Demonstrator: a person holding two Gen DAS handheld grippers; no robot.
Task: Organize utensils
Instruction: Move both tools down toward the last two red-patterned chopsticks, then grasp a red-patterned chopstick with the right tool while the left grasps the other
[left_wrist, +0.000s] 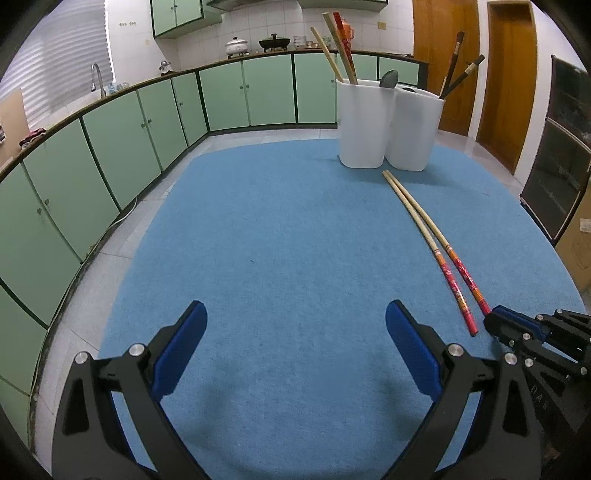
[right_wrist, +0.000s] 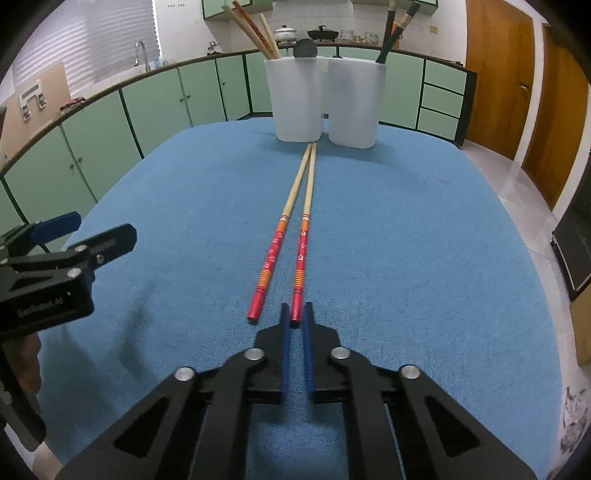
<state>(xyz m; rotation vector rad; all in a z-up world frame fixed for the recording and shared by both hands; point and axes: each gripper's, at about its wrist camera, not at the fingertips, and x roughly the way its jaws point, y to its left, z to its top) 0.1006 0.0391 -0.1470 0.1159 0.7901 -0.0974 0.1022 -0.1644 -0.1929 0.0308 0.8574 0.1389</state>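
Note:
Two long bamboo chopsticks with red patterned handles (right_wrist: 301, 236) lie side by side on the blue mat (right_wrist: 406, 258), tips toward a white two-compartment holder (right_wrist: 325, 103). They also show in the left wrist view (left_wrist: 436, 243), in front of the holder (left_wrist: 388, 125). The holder has light chopsticks and a dark spoon in its left cup and dark chopsticks in its right cup. My right gripper (right_wrist: 294, 314) is nearly shut around the red end of the right chopstick. My left gripper (left_wrist: 295, 325) is open and empty, low over the mat to the left.
The blue mat (left_wrist: 277, 240) covers a round table with tiled floor around it. Green cabinets (left_wrist: 110, 147) curve along the left and back under a counter with a sink and pots. Wooden doors (left_wrist: 506, 74) stand at the right. The left gripper shows at the right wrist view's left edge (right_wrist: 55, 258).

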